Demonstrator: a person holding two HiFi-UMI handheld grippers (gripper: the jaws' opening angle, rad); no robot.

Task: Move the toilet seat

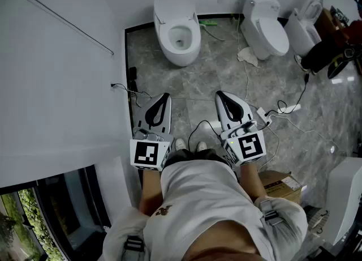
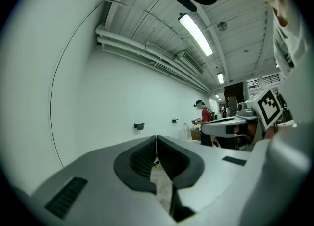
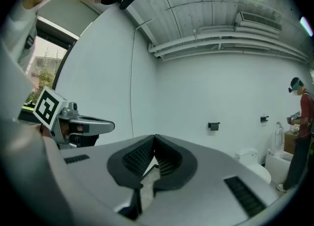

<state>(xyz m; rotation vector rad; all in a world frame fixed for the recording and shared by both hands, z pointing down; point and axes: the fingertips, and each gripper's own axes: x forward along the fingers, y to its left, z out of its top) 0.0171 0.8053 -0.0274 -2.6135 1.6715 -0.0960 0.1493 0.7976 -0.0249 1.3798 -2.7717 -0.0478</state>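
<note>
Over the grey floor [image 1: 198, 78], the left gripper [image 1: 164, 97] points level, its fingers pressed together on nothing. Ahead, well apart from both grippers, the toilet seat [image 1: 194, 32] lies on the open toilet [image 1: 178, 56] by the wall. Beside the left one, the right gripper [image 1: 220, 94] has its fingers closed too, empty.

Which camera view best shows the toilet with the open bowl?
The head view: the open toilet is seen whole from above. The left gripper view shows no toilet; the right gripper view shows only a closed toilet low at right.
</note>
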